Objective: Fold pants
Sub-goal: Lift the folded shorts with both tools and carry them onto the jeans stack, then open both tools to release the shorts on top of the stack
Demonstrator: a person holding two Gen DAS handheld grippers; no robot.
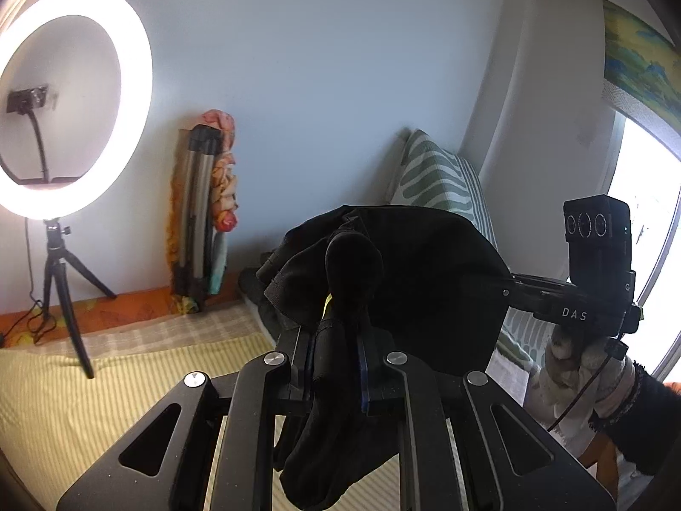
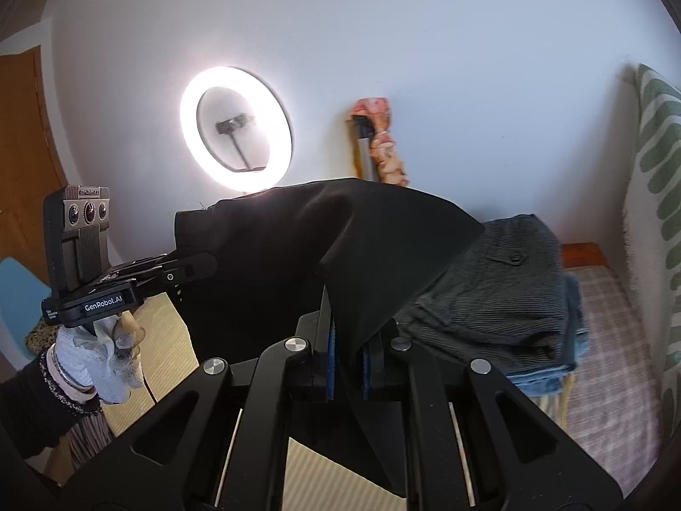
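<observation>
I have the left gripper [image 1: 336, 366] clenched on a bunched edge of the black pants [image 1: 425, 281]; the cloth is pinched between its blue pads and a loose fold hangs below them toward me. My right gripper [image 2: 347, 366] is likewise clamped on a flat, taut edge of the same pants [image 2: 298, 255], which rise from its fingers as a dark sheet and stretch across to the left gripper [image 2: 187, 268] seen off to its left. So the garment is lifted, held between both grippers above the striped yellow bed cover [image 1: 85, 404].

Ahead and to the left of the left gripper stands a lit ring light [image 1: 74, 102] on a small tripod, with a folded tripod wrapped in patterned cloth [image 1: 204, 213] leaning on the wall beyond. To its right I see the right gripper [image 1: 510, 283], gripped by a gloved hand [image 1: 583, 370].

Just right of the right gripper sits a stack of folded trousers [image 2: 502, 298], grey corduroy on top, denim beneath. A green-and-white patterned cushion [image 2: 655, 170] stands further right.
</observation>
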